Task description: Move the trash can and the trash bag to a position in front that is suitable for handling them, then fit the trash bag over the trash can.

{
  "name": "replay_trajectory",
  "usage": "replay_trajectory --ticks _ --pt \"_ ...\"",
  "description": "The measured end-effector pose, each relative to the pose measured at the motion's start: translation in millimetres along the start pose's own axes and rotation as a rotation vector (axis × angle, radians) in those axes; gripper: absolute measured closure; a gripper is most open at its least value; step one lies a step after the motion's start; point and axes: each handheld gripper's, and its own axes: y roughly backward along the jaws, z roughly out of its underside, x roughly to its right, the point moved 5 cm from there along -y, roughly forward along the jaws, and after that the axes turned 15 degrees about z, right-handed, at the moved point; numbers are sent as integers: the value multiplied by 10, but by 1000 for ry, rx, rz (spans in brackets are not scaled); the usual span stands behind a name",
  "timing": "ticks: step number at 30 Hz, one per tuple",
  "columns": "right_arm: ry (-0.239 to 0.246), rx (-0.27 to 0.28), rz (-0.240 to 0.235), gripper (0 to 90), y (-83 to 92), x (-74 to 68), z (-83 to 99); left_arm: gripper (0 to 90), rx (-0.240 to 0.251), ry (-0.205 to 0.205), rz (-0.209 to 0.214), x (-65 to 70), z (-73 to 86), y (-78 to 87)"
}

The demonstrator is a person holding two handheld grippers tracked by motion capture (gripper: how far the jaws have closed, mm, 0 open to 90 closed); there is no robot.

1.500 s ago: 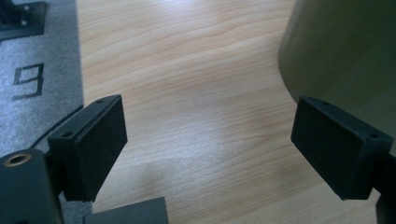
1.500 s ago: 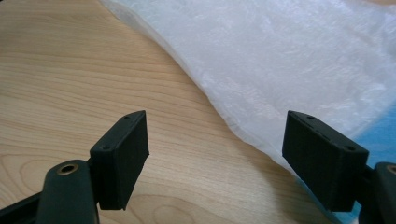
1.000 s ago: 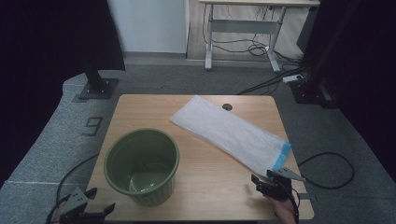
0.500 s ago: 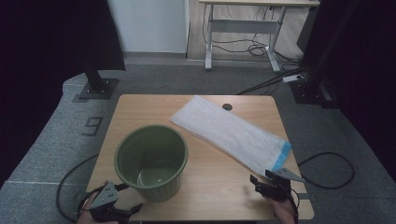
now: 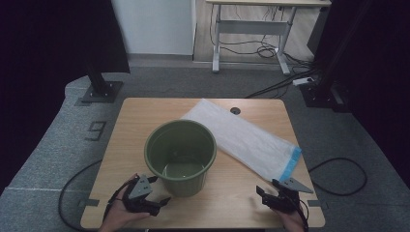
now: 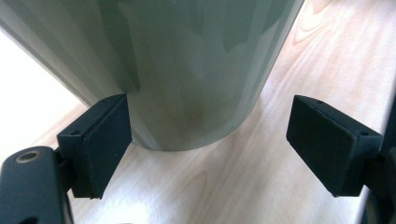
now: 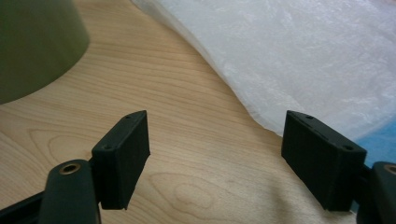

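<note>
Bin (image 5: pixel 181 157): green, round, upright and open-topped, standing on the table (image 5: pixel 140 116) left of centre, nearer the near edge than the far edge; nothing solid shows inside.
Bag (image 5: pixel 244 138): flat white plastic, blue strip at one end, lying slantwise from the far middle of the table toward the near right corner; one long edge lies just beside the bin.
What changed: a second ago the left gripper (image 5: pixel 147 198) sat off the near left corner; it has come in over the near edge and now sits just beside the bin's base. The bin stands further right and a little farther from the near left corner than before. The bag and the right gripper (image 5: pixel 271 195) look unmoved.
Left gripper jaws: wide apart, holding nothing; in the left gripper view (image 6: pixel 205 149) the bin wall (image 6: pixel 187 70) fills the gap, one pad touching or almost touching it.
Right gripper jaws: spread open, empty, over bare wood (image 7: pixel 187 140) near the bag's blue end (image 7: pixel 378 140).
Meaning: the left hand seems to be lining up on the bin, probably to steady or shift it; no grip yet.
Open room: bare table along the left edge and the near edge between the grippers.
Tight spots: the bag beside the bin; both grippers close to the near edge.
</note>
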Motion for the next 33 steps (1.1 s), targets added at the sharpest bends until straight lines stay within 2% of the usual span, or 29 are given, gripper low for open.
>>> replay_trajectory --ticks 4,7,10,14,17,21,22,25,30,33 --pt "18 9 -12 224 43 -55 4 141 -4 -2 -24 0 -82 -155" --pt "21 8 -15 224 51 -63 10 141 -9 -7 -22 5 -142 -253" --pt "23 7 -17 224 50 -63 9 141 -46 -29 -22 16 -260 -400" --pt "22 12 -21 224 62 -72 4 141 -58 -50 -25 32 -332 -495" --pt "30 15 -23 224 74 -86 4 142 -59 -44 -37 31 -334 -506" --pt "32 14 -23 223 74 -88 9 141 -39 10 -89 -36 -256 -393" --pt "31 14 -24 222 74 -90 9 142 -25 43 -109 -80 -200 -327" --pt "32 13 -16 205 70 -98 6 142 -14 86 -133 -150 -95 -228" --pt "78 12 20 207 19 -150 -39 144 -30 133 -179 -265 63 -118" --pt "68 4 55 211 -98 -189 -155 149 -67 164 -198 -317 133 -120"
